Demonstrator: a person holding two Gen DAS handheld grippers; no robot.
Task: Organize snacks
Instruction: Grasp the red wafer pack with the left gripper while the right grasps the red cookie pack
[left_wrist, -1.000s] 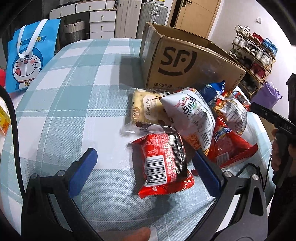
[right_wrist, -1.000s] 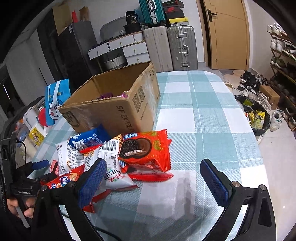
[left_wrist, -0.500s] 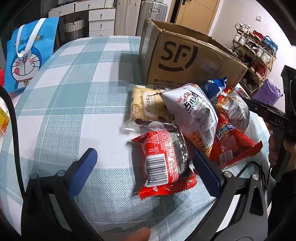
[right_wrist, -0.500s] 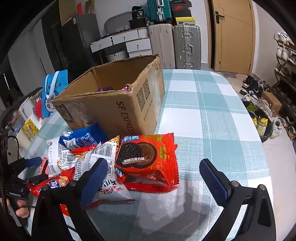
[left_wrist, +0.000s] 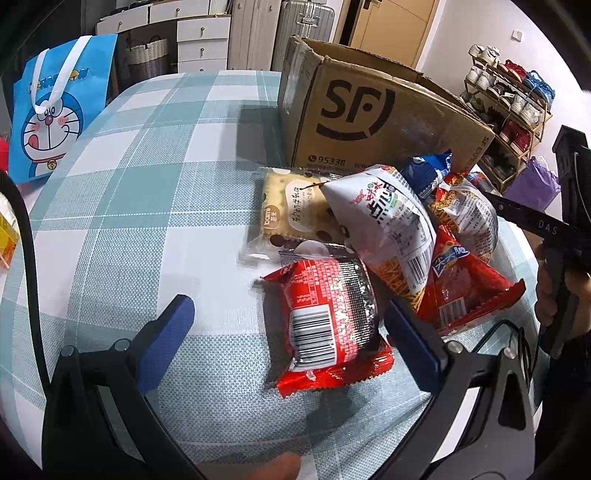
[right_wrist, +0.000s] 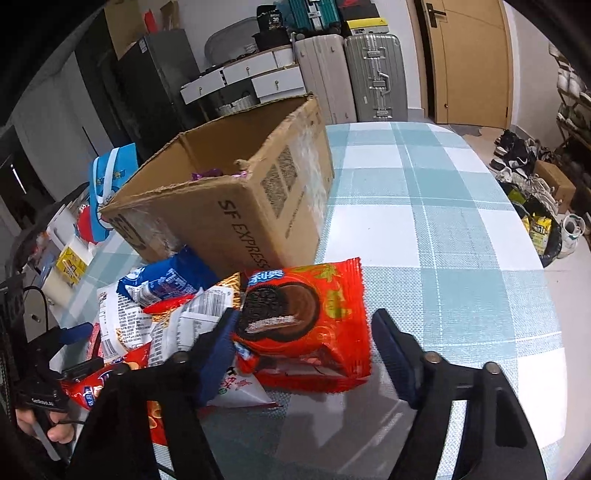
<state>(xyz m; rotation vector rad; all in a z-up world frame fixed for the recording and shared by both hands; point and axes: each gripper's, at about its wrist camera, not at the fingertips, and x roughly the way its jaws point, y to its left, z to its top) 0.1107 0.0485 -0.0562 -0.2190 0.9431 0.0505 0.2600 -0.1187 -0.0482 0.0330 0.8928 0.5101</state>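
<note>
A pile of snack packets lies on the checked tablecloth beside an open SF cardboard box (left_wrist: 369, 114). My left gripper (left_wrist: 291, 325) is open around a red packet with a barcode (left_wrist: 325, 325), its fingers apart from it. Behind lie a beige cracker packet (left_wrist: 291, 210) and a white chip bag (left_wrist: 388, 221). My right gripper (right_wrist: 306, 339) is open, its fingers on either side of a red Oreo packet (right_wrist: 306, 317) without clear contact. The box (right_wrist: 236, 206) holds purple wrappers (right_wrist: 207, 173).
A blue Doraemon bag (left_wrist: 51, 118) stands at the table's far left. A blue packet (right_wrist: 166, 284) and a white packet with a barcode (right_wrist: 122, 325) lie left of the Oreo packet. Suitcases (right_wrist: 373, 77), drawers and a shoe rack (left_wrist: 517, 99) line the room.
Both grippers have moved forward toward the pile. The right gripper's jaws have narrowed and now straddle the Oreo packet. The left gripper stays wide open over the red barcode packet.
</note>
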